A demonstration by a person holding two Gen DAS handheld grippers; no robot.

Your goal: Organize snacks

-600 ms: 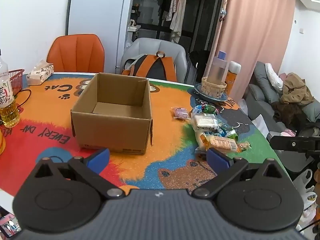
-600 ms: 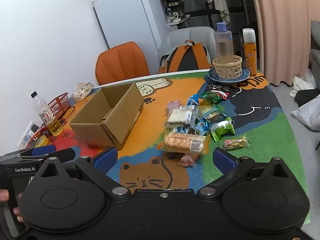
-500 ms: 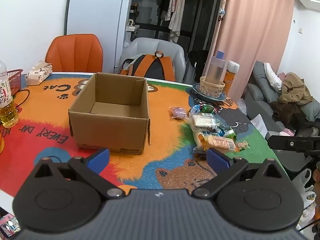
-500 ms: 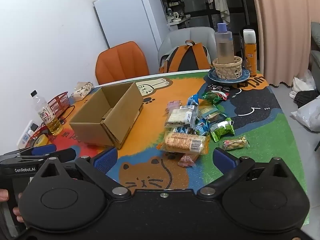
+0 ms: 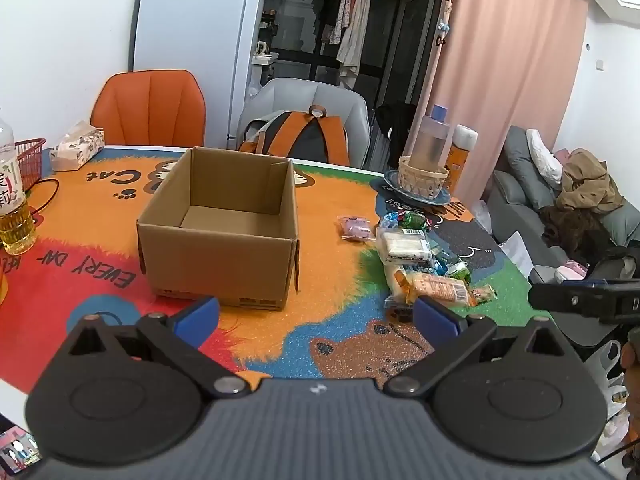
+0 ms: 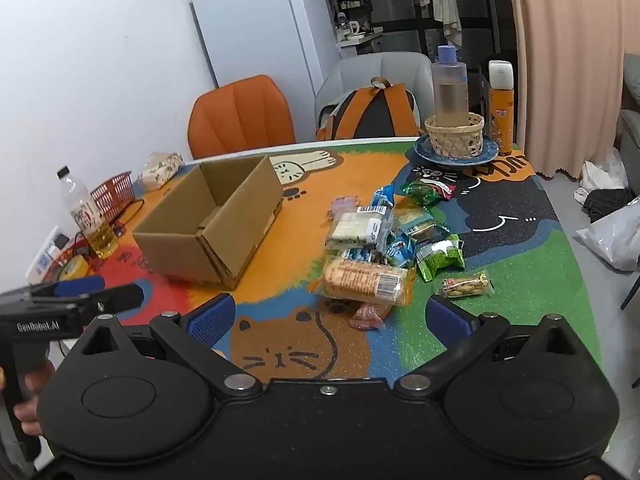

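Both tools, left tool [image 5: 316, 316] and right tool [image 6: 330, 314], remain fully open and empty; cardboard box [image 5: 224, 236] unfilled, sorting not started.

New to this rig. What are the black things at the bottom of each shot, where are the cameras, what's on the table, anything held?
There is no robot: a person carries one handheld two-finger gripper in each hand, with a fisheye camera on each looking forward along its blue-tipped fingers. One picture looks from the left gripper, the other from the right gripper; the black shapes are the grippers' own bodies. Both stand wide open and hold nothing. On the colourful cat mat sits an empty open cardboard box, with a loose pile of snack packets beside it. Also there: a basket on a plate and an oil bottle.
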